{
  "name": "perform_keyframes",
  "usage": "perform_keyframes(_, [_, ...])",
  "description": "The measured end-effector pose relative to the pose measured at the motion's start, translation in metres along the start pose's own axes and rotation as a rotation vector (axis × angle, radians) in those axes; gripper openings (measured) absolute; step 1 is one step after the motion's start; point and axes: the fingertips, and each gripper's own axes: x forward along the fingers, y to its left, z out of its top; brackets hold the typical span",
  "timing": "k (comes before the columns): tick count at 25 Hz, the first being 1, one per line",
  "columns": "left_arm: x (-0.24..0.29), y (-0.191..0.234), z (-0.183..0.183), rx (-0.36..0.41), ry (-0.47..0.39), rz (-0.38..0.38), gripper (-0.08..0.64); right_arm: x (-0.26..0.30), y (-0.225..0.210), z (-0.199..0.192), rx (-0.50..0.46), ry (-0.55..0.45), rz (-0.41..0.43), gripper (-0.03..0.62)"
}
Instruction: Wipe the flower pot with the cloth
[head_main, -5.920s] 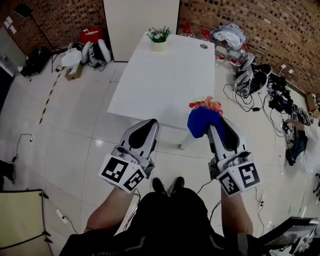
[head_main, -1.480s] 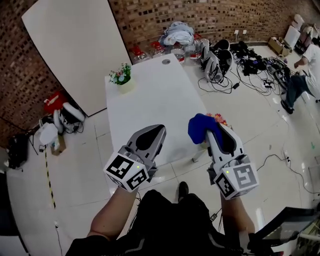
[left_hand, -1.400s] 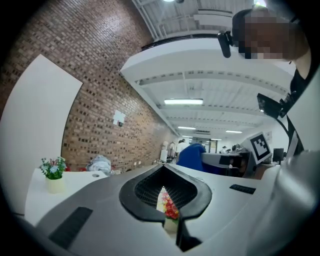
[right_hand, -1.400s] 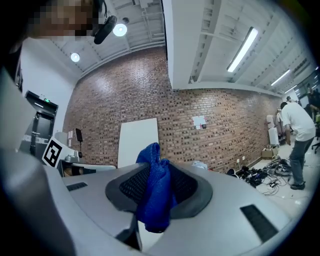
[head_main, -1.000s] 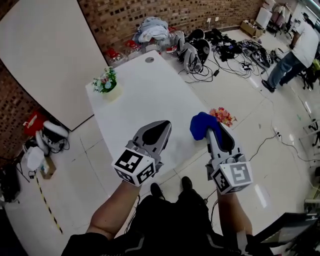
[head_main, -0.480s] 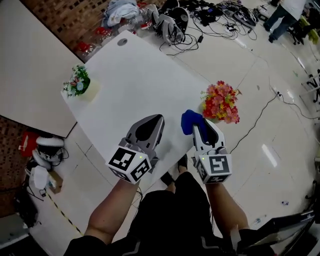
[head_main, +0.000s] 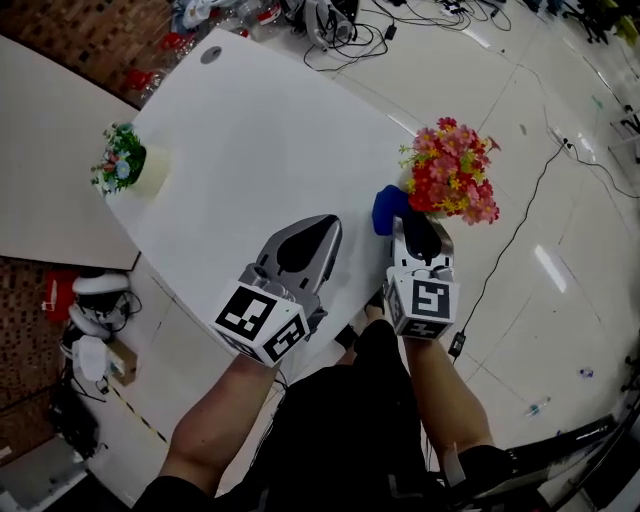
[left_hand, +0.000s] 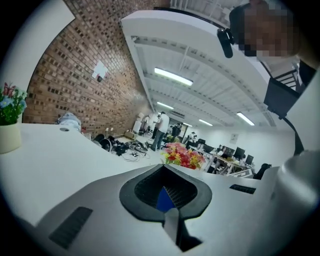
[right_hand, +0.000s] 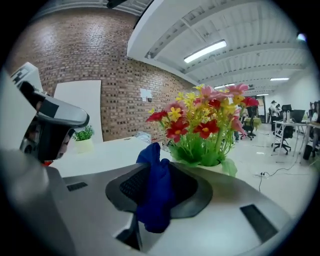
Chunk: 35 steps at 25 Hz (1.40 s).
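Blue cloth right beside the flower pot
Right hand-held gripper pinches it; left hand-held gripper is closed, empty.

Your blue cloth is bunched, clamped in the right gripper, just beside the cream flower pot, which stands upright at the table edge, full of red, pink and yellow blooms.

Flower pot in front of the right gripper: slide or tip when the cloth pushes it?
Likely tips rather than slides: the flower pot shows only a low cream rim under much wider, taller flowers. It seems to stand near the table edge, so a sideways push with the cloth might knock it off.
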Motion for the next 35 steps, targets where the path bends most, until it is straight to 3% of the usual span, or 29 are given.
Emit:
perform_keyframes(5, [0.005,-0.002,0.001,0.014,-0.008,0.013,0.005,-0.002,-0.011,0.001,0.021,-0.032,-0.046,0.098])
perform_keyframes(28, [0.053,-0.060,-0.038,0.018,0.010,-0.080,0.005,-0.071,-0.095,-0.020,0.067,-0.034,-0.145,0.098])
perform_keyframes(35, [0.051,-0.065,-0.037,0.023,0.021,-0.064,0.005,-0.095,-0.085,0.016,0.042,-0.041,-0.101,0.098])
